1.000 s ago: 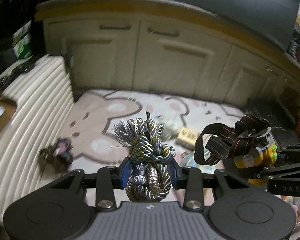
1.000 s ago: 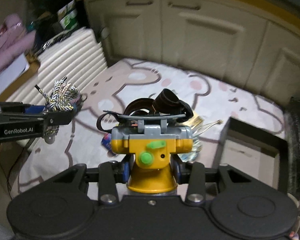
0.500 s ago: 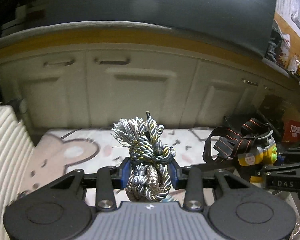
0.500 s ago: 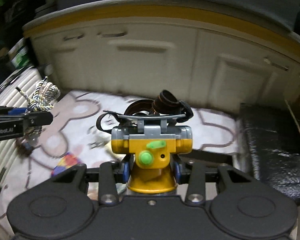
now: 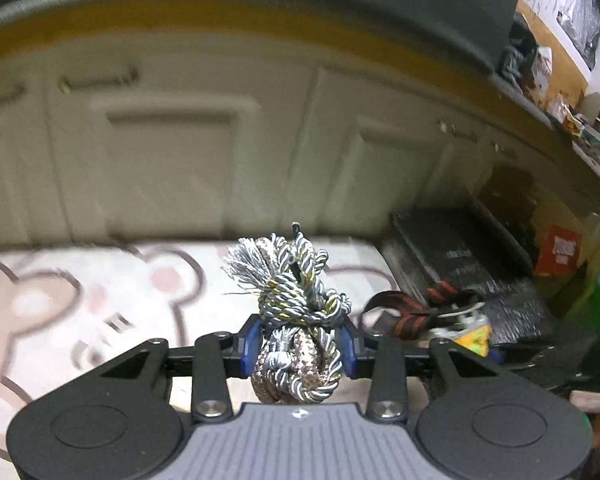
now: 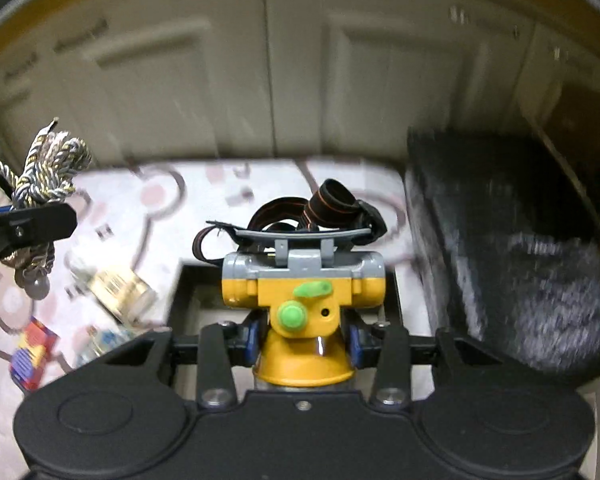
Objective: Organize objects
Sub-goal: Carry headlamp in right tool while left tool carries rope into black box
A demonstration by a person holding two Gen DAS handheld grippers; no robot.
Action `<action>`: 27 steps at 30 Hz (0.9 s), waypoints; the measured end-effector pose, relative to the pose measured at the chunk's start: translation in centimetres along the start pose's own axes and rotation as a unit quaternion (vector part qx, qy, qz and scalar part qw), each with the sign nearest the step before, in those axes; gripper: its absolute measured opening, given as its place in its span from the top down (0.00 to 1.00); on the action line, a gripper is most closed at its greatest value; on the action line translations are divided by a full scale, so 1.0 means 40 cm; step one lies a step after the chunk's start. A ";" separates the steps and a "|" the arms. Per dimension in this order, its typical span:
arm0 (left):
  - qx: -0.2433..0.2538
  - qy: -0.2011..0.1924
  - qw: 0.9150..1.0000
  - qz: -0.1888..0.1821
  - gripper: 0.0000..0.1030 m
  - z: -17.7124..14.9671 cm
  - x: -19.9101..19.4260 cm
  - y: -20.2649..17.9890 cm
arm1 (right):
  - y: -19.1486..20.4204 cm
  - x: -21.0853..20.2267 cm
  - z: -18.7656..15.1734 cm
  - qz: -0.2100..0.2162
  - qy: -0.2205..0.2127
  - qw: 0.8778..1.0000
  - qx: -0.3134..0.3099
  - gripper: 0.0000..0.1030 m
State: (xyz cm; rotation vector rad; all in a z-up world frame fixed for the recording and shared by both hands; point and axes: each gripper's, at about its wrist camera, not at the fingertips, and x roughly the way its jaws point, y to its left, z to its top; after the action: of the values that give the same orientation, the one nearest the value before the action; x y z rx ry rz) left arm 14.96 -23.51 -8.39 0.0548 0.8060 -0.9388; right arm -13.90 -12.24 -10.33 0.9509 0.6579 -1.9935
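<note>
My left gripper [image 5: 298, 346] is shut on a knotted bundle of silver, gold and brown cord [image 5: 296, 312], held above the bear-print mat [image 5: 100, 304]. My right gripper [image 6: 300, 338] is shut on a yellow and grey headlamp [image 6: 302, 292] with a black and orange strap [image 6: 332, 204]. The headlamp hangs over an open dark-rimmed box [image 6: 188, 280] on the mat. The cord bundle also shows at the left of the right wrist view [image 6: 44, 176], and the headlamp at the right of the left wrist view [image 5: 460, 320].
Cream cabinet doors [image 6: 292, 72] stand behind the mat. A black textured case [image 6: 512, 248] lies to the right. On the mat lie a gold-labelled packet [image 6: 118, 292] and a red and blue item [image 6: 32, 354]. A red box [image 5: 560, 250] sits at the far right.
Both grippers have swung to the right with their loads. The right gripper with the headlamp has come over the open box. The white ribbed cushion has left both views.
</note>
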 end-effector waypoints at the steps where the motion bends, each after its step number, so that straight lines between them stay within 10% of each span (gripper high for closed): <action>1: -0.001 0.007 1.000 -0.006 0.61 -0.009 0.021 -0.006 | -0.003 0.017 -0.007 0.001 0.006 1.000 0.002 0.60; 15: -0.043 0.096 0.993 -0.057 0.61 -0.095 0.202 0.001 | -0.024 0.199 -0.059 -0.018 0.088 0.996 0.026 0.60; 16: 0.020 0.139 0.979 -0.149 0.61 -0.095 0.204 0.002 | -0.030 0.205 -0.059 -0.021 0.088 0.995 0.030 0.60; 27: 0.045 0.131 0.978 -0.159 0.50 -0.096 0.217 -0.019 | -0.033 0.191 -0.037 -0.026 0.079 0.997 0.005 0.51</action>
State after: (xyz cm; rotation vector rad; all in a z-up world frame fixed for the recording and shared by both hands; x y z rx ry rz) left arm 14.96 -28.59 -16.46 0.1340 1.0345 -1.2885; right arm -17.38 -13.90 -17.21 1.1158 0.7674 -1.9828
